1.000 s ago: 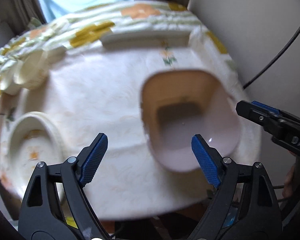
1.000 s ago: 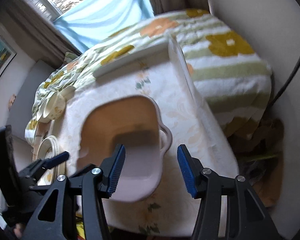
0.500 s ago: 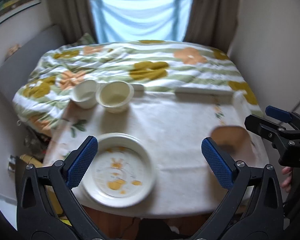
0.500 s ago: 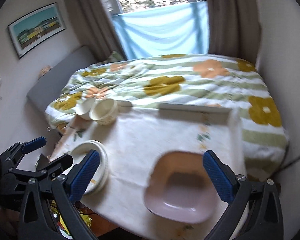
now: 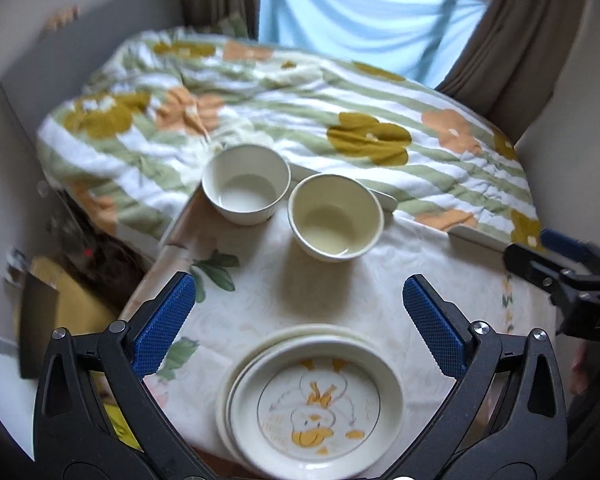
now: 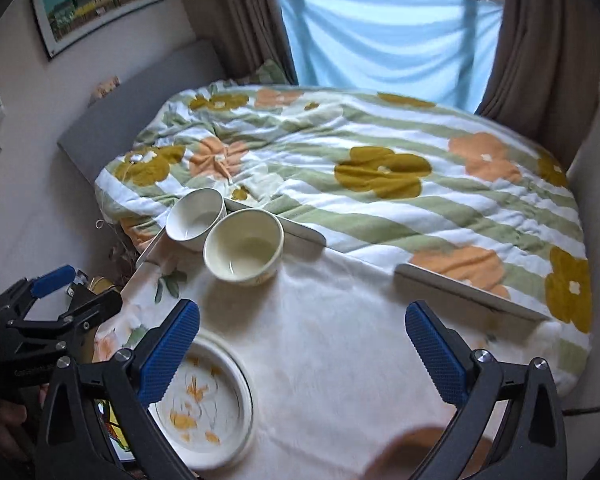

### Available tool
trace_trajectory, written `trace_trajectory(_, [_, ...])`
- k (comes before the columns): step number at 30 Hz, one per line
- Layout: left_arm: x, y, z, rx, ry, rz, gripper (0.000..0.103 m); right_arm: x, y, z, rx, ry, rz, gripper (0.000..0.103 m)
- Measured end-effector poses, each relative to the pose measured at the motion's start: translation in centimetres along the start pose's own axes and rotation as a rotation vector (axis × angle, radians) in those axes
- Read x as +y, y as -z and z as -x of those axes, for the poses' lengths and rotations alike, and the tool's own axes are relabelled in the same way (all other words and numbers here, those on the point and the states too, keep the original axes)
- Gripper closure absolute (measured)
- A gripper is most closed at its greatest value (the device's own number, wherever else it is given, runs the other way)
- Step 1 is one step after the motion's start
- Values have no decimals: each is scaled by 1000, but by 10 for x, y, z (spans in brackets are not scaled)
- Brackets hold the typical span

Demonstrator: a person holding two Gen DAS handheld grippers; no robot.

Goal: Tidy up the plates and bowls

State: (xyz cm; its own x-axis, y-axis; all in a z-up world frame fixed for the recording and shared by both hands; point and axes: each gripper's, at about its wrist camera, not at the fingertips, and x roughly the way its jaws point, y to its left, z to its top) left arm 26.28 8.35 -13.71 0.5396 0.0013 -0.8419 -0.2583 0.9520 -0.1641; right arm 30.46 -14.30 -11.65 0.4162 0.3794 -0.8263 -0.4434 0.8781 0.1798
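A stack of cream plates with a duck picture [image 5: 318,398] sits at the table's near edge, just below my open left gripper [image 5: 300,328]; it also shows in the right wrist view [image 6: 204,404]. Two cream bowls stand side by side at the far left of the table: a whiter one [image 5: 246,184] [image 6: 196,218] and a yellowish one [image 5: 336,216] [image 6: 244,246]. My right gripper [image 6: 304,348] is open and empty above the table's middle. The rim of a pink square dish [image 6: 412,456] shows at the bottom edge of the right wrist view.
The table has a white floral cloth [image 6: 340,340] and a raised pale rim [image 6: 460,284]. Behind it lies a bed with a striped flowered quilt [image 6: 380,176]. A wall stands to the right, and clutter lies on the floor at the left [image 5: 72,276].
Both grippers have pulled back and up from the pink dish and swung left. The bowls and the plate stack have come into view, and the pink dish has dropped to the frame's edge.
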Motion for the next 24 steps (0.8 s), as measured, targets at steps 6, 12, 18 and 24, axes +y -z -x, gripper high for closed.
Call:
trace_trajectory(6, [36, -22, -79, 134, 98, 158, 0, 1, -28, -85, 144, -25, -47, 1])
trace_trajectory(12, [39, -28, -150, 244, 110, 174, 18, -3, -32, -145, 237, -50, -89, 19])
trace_trajectory(18, [36, -34, -191, 300, 123, 163, 58, 1, -36, -183, 290, -68, -101, 46])
trace_trajectory(24, [31, -38, -206, 296, 156, 134, 82, 6, -38, -202, 318, -87, -91, 78])
